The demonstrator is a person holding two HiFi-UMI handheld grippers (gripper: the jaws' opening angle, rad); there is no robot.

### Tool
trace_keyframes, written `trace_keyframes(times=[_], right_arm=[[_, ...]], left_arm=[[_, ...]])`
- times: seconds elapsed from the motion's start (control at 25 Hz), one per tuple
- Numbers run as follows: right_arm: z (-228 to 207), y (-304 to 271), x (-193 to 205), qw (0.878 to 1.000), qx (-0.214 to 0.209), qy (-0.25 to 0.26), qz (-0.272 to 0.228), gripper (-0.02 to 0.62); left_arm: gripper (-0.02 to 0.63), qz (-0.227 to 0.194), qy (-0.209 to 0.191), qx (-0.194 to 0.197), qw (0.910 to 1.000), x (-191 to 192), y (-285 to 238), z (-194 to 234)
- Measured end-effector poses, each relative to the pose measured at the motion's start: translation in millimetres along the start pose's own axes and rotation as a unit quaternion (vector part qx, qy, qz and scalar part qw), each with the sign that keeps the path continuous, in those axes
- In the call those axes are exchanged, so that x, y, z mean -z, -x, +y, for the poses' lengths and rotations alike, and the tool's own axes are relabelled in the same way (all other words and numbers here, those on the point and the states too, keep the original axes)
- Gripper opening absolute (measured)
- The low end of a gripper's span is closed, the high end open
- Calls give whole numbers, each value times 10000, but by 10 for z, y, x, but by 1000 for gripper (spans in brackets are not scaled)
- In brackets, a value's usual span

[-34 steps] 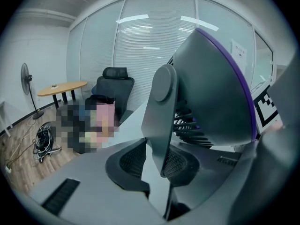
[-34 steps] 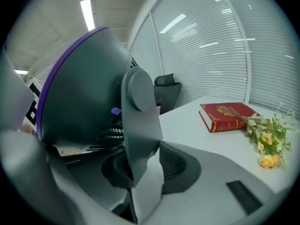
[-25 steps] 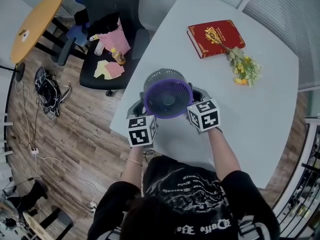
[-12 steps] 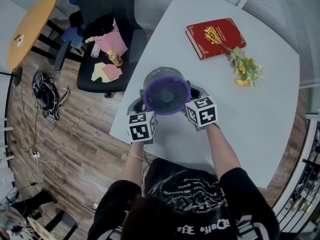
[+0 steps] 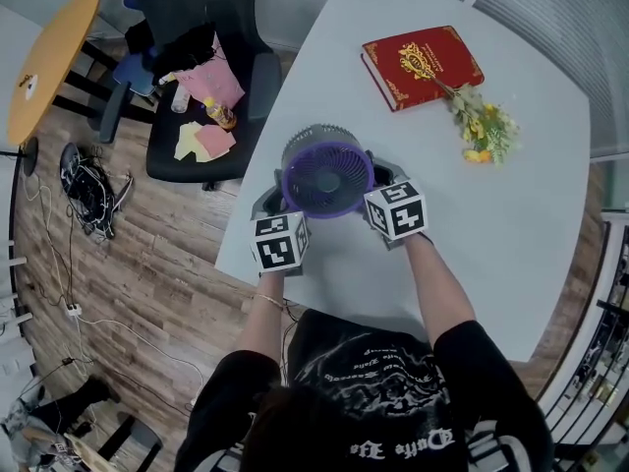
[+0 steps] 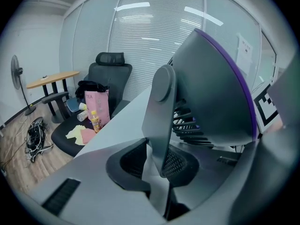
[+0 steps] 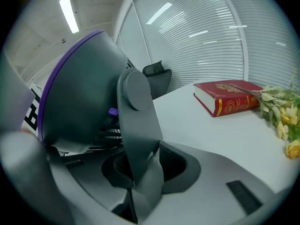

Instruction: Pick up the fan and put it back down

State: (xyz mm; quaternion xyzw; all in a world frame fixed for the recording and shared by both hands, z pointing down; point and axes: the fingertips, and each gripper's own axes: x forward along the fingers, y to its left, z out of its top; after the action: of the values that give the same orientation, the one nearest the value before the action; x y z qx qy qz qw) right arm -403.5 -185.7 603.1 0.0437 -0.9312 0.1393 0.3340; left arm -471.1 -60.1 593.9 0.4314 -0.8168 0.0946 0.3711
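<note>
Head view, fan (image 5: 327,175): grey with a purple ring, face tilted up, over the near-left part of the table (image 5: 491,234), between the two grippers; I cannot tell whether its base touches the table.
Head view, left gripper (image 5: 267,203): at the fan's left side, marker cube nearest the person.
Head view, right gripper (image 5: 383,177): at the fan's right side, level with the left one.
Head view, book (image 5: 423,65): red, flat on the far part of the table, well apart from the fan.
Head view, flowers (image 5: 482,126): yellow sprig, stem lying across the book's near corner.
Head view, chair (image 5: 197,67): black, left of the table, on the wooden floor (image 5: 147,264).
Head view, round table (image 5: 49,62): wooden, far left.
Left gripper view, left gripper (image 6: 157,165): jaws clamped on the left stand arm (image 6: 161,116) of the fan, one pad on each face.
Left gripper view, fan (image 6: 211,93): grey shell fills the right half, purple ring along its edge.
Left gripper view, chair seat: pink bag (image 6: 98,108), small bottle (image 6: 96,122) and papers (image 6: 79,134) on it.
Left gripper view, cables (image 6: 35,137): dark tangle on the floor.
Right gripper view, right gripper (image 7: 140,170): jaws clamped on the right stand arm (image 7: 138,125) of the fan.
Right gripper view, fan (image 7: 79,93): shell at left, just beside the jaws.
Right gripper view, background: book and flowers at right on the table, blinds (image 7: 201,32) behind.
</note>
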Motion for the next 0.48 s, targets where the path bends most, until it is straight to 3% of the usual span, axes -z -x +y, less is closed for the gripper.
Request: trace_keyframes(times=[0.48], right_arm=[[-43,-44,-25,9999,19,127,-33,114]], left_arm=[[66,-72,69,86,9999,7,-98,11]])
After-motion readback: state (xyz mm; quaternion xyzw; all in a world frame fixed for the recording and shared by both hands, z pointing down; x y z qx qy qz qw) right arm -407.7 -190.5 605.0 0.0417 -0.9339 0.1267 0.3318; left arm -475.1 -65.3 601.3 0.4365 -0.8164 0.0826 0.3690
